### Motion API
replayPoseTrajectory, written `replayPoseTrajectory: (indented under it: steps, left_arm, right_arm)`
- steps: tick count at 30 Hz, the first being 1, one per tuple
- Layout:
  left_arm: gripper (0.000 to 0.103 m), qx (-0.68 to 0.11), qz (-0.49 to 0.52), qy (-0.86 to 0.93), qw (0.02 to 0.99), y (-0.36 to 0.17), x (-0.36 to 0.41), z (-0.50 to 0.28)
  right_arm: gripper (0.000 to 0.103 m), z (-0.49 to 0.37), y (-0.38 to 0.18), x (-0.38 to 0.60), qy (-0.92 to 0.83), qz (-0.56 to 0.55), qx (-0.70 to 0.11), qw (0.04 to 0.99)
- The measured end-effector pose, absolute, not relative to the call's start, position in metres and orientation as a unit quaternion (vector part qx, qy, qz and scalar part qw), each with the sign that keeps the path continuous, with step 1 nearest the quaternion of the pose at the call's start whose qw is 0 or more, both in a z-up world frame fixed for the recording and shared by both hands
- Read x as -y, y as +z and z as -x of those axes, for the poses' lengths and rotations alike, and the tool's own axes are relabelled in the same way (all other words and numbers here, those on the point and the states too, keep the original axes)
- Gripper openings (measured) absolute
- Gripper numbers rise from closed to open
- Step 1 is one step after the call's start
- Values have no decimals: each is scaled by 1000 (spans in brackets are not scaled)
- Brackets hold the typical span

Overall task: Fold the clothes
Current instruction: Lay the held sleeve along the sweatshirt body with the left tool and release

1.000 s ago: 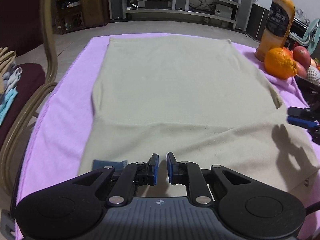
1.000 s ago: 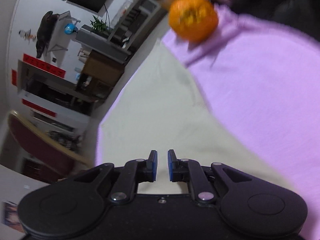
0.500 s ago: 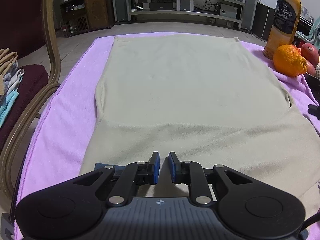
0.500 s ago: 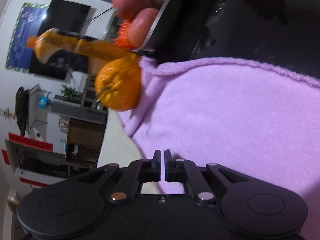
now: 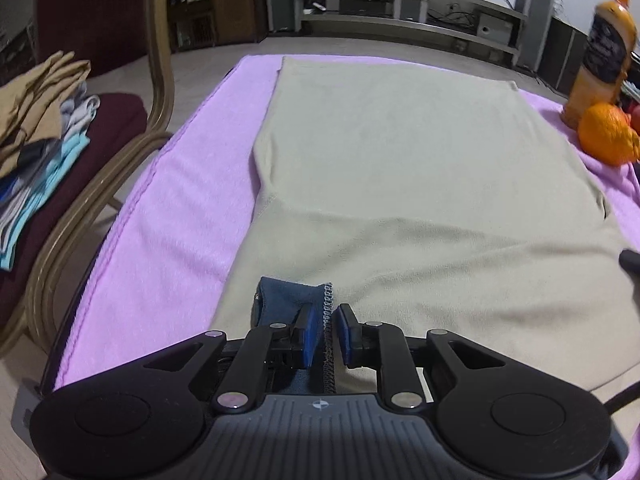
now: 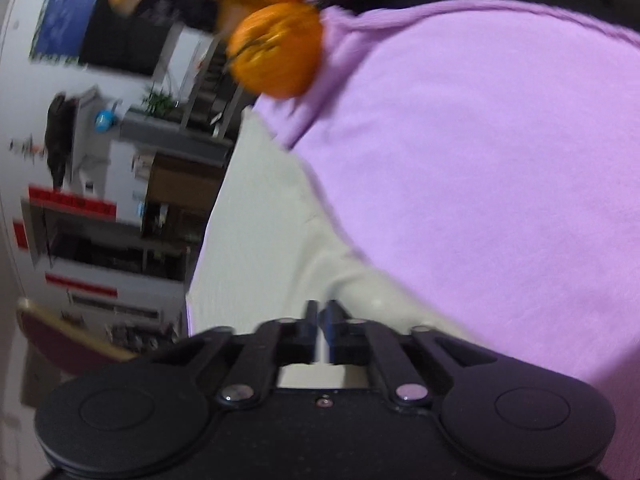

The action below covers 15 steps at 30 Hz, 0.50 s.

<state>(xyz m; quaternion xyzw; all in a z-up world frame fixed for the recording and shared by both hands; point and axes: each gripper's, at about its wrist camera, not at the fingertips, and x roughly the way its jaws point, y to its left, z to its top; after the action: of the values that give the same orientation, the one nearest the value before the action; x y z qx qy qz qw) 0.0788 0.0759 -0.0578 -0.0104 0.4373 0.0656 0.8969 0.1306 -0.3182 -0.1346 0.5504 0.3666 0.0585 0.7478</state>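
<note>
The beige garment (image 5: 420, 184) is lying flat along the purple-covered surface (image 5: 188, 200). The left tool (image 5: 324, 334) is gripping its near-edge collar; the right tool (image 6: 322, 330) is sitting closed at its right edge.

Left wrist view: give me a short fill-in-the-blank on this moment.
1. The beige garment lies spread flat on a ____ cloth.
2. The fabric strip between the fingers of the left gripper is dark ____.
3. Beside the juice bottle sits an ____.
4. The stack of folded clothes rests on a ____.

Missing words: purple; blue; orange; chair
</note>
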Motion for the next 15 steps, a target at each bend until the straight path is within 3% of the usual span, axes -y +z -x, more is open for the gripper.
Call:
replayPoseTrajectory:
  steps: [4,6,15]
  left_arm:
    - [19,-438,13,62,897,-56,-78,-78]
    - [20,-440,18,60,896,-54,-80,-76]
    - [19,-427,22,47,903,-28,-80,-36]
  right_arm:
    - [1,-112,-129,350,-40,-565,-333,754]
    - [7,-101,-119,360,-67,-563,-324,757]
    - [17,-62,-67,332,21,-493,-368,788]
